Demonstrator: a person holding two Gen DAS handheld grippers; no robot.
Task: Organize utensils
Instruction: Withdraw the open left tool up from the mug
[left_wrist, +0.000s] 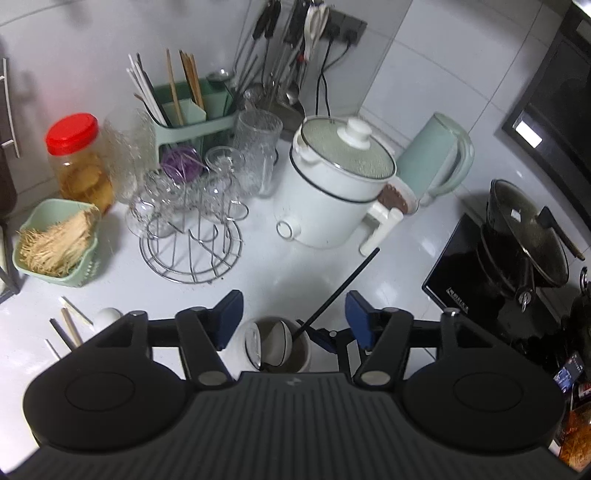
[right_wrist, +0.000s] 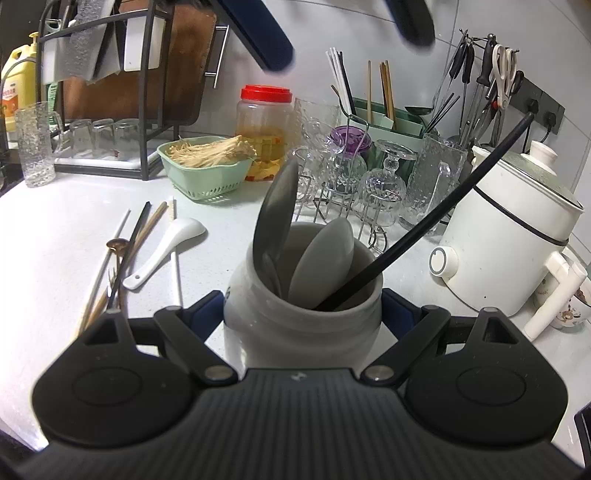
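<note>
Two hand-held grippers are in play, and the job is split between them. The right hand-held gripper (right_wrist: 302, 312) is clamped around the pale ceramic jar (right_wrist: 301, 325), one pad on each flank, pinning it upright on the worktop (right_wrist: 55, 240). Inside the jar stand two spoons (right_wrist: 325, 254), bowls up, and a long black chopstick (right_wrist: 424, 218) leaning away towards the white electric pot (right_wrist: 502, 251).

Above it hovers the left hand-held gripper (left_wrist: 293, 317), fingers apart and nothing between the pads; the chopstick's shaft crosses the gap without touching either one. My read: that chopstick is delivered and the left hand is free for the next pick.

And what's left? A loose bundle on the worktop: chopsticks (right_wrist: 136, 243), a white ceramic spoon (right_wrist: 166, 251), a small brown-bowled spoon (right_wrist: 117, 244). They lie well off to the jar's left in the right wrist view, long axes running roughly away from the camera, fanned slightly. The left hand is the nearer and the only free one, so it would need to swing out that way and close across a shaft, not along it.
</note>
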